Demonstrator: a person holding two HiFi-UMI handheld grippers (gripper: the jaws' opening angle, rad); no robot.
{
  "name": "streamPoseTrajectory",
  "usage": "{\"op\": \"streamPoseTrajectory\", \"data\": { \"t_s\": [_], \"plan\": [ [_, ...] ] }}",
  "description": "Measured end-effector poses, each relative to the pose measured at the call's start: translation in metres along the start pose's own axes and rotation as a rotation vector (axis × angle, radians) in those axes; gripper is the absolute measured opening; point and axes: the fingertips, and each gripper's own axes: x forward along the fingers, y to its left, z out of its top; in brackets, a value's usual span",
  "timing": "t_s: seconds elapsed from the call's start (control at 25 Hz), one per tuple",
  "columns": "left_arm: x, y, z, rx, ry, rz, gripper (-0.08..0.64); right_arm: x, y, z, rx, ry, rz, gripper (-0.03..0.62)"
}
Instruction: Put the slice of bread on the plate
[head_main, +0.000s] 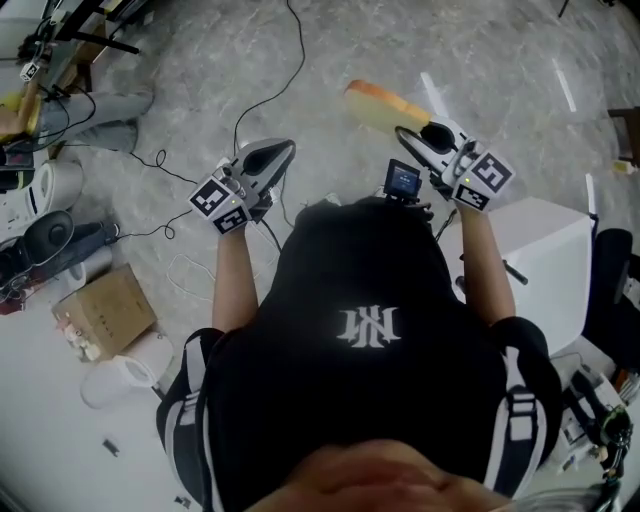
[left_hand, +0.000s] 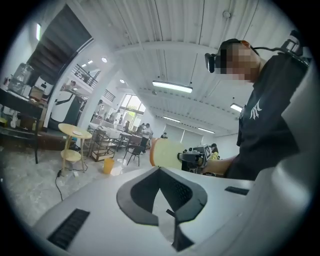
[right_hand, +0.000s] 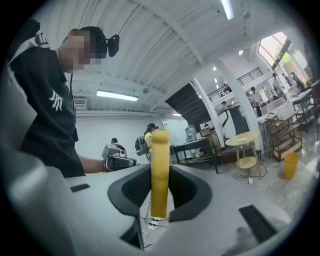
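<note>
A slice of bread (head_main: 378, 105) with a tan crust sticks out level from my right gripper (head_main: 412, 132), which is shut on its near end, out in front of the person's body. In the right gripper view the bread (right_hand: 160, 150) stands edge-on, pinched between the two dark pads (right_hand: 131, 192). My left gripper (head_main: 288, 147) is held beside it at about the same height, jaws together and empty. The left gripper view looks sideways at the bread (left_hand: 167, 152) in the right gripper (left_hand: 194, 156). I cannot make out a plate for certain.
Black cables trail over the marbled floor (head_main: 300, 60). A cardboard box (head_main: 105, 310) and a white kettle (head_main: 125, 372) sit at the left, a white block (head_main: 545, 255) at the right. A round wooden side table (right_hand: 243, 140) and an orange bucket (right_hand: 290, 165) stand farther off.
</note>
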Motion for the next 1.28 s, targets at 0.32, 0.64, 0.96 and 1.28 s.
{"op": "streamPoseTrajectory", "data": {
  "t_s": [0.32, 0.64, 0.96, 1.28],
  "plan": [
    [0.019, 0.001, 0.007, -0.011, 0.004, 0.026, 0.012, -0.027, -0.023, -0.002, 0.012, -0.013, -0.028, 0.092],
    [0.046, 0.001, 0.014, 0.010, 0.020, 0.046, 0.012, -0.046, -0.047, -0.007, 0.021, -0.015, -0.042, 0.092],
    [0.088, -0.004, 0.013, 0.010, 0.047, 0.074, 0.012, -0.073, -0.081, -0.007, 0.027, -0.015, -0.066, 0.092],
    [0.094, 0.016, 0.009, -0.024, 0.057, 0.057, 0.012, -0.073, -0.100, -0.016, 0.051, -0.014, -0.129, 0.092]
  ]
}}
